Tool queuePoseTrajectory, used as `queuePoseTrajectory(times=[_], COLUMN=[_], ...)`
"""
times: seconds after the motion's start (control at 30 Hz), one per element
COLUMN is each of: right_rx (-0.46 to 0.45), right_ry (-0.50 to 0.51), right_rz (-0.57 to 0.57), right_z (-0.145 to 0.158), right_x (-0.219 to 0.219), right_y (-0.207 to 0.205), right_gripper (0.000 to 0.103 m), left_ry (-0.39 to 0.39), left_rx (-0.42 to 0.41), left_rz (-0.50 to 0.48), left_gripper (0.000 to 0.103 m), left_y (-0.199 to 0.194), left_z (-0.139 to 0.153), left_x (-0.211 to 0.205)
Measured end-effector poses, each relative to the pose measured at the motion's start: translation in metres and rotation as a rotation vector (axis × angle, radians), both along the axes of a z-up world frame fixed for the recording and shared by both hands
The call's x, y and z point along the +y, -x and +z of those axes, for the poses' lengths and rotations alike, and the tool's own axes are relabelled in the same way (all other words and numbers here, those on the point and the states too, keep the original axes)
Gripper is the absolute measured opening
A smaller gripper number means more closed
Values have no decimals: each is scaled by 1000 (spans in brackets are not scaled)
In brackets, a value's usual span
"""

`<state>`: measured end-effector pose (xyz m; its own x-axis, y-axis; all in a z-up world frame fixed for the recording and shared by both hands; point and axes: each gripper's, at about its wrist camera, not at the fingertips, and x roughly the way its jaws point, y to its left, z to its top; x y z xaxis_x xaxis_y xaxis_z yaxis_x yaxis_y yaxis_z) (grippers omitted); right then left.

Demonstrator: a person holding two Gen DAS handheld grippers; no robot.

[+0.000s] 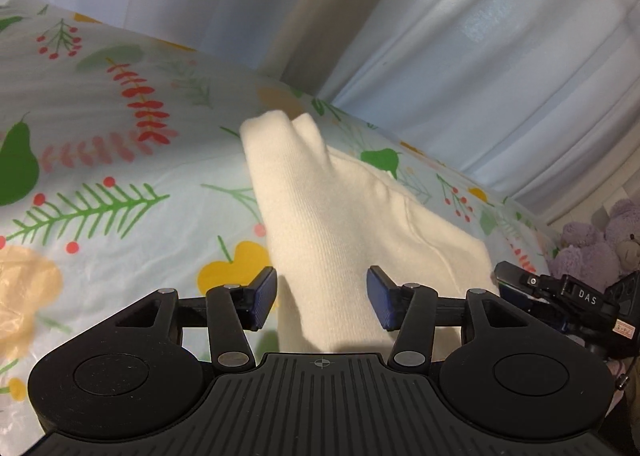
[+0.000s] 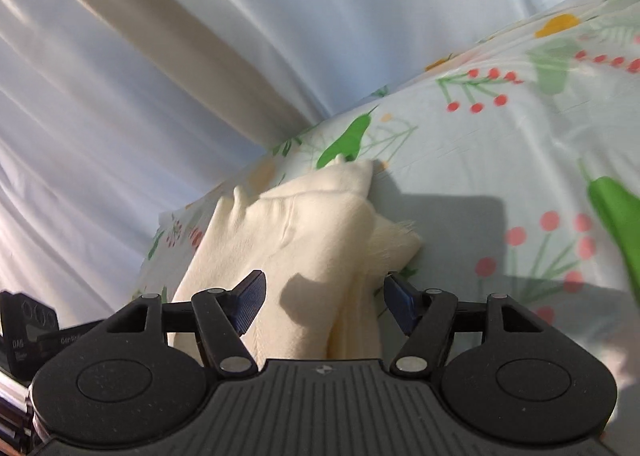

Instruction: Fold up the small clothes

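Note:
A small cream knit garment (image 1: 332, 223) lies folded on a floral bedsheet (image 1: 120, 183). My left gripper (image 1: 322, 296) is open, its blue pads on either side of the garment's near end, not pinching it. In the right wrist view the same garment (image 2: 304, 232) lies with a frayed edge at its right side. My right gripper (image 2: 324, 302) is open, its blue pads either side of the cloth's near edge. The other gripper's black body shows at the right edge of the left wrist view (image 1: 568, 296) and at the left edge of the right wrist view (image 2: 28, 332).
White curtains (image 1: 500, 67) hang behind the bed, also in the right wrist view (image 2: 140, 55). A purple plush toy (image 1: 596, 244) sits at the far right beside the bed. The sheet (image 2: 500, 159) spreads wide around the garment.

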<state>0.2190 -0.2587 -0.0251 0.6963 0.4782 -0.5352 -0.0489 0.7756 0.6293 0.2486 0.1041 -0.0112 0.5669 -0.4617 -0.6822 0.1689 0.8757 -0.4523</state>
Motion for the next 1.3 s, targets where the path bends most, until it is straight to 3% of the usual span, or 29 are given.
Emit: queuePoseTrajectory(times=[0.1, 0.13, 0.23, 0.3, 0.37, 0.43, 0.47, 0.6, 0.77, 0.93, 1.0, 1.13, 1.2, 1.3], right_rx=[-90, -112, -159, -176, -187, -234, -214, -155, -27, 88, 111, 130, 97, 78], right_ry=[119, 165, 255, 314, 503, 626, 615, 453, 117, -86, -150, -138, -138, -470], right_rz=[1, 37, 150, 218, 238, 189, 151, 71, 71, 80, 66, 30, 32, 9], right_z=[23, 29, 32, 25, 10, -1, 2, 22, 17, -13, -23, -29, -25, -37], right_x=[7, 18, 58, 82, 103, 104, 99, 69, 32, 30, 34, 48, 49, 21], right_y=[8, 2, -1, -1, 1, 9, 12, 33, 80, 93, 89, 85, 88, 92], right_gripper=[53, 41, 27, 25, 19, 19, 24, 29, 68, 69, 65, 11, 10, 9], left_ry=[-8, -8, -31, -109, -176, -117, -67, -41, 26, 90, 106, 165, 167, 141], left_rx=[-43, -43, -29, -46, -27, 33, 65, 43, 45, 65, 95, 116, 120, 123], left_rz=[-6, -17, -35, -29, -21, 3, 25, 45, -37, -43, -12, 57, 82, 106], left_gripper=[59, 61, 63, 63, 72, 74, 74, 74, 77, 80, 80, 80, 80, 80], left_y=[9, 10, 12, 13, 10, 7, 8, 30, 66, 71, 68, 70, 74, 81], left_z=[6, 6, -3, -9, -20, -30, -32, -22, -14, -23, -28, -27, -24, -21], left_x=[-8, -12, -32, -40, -44, -36, -29, -14, -7, -14, -16, -13, -10, -7])
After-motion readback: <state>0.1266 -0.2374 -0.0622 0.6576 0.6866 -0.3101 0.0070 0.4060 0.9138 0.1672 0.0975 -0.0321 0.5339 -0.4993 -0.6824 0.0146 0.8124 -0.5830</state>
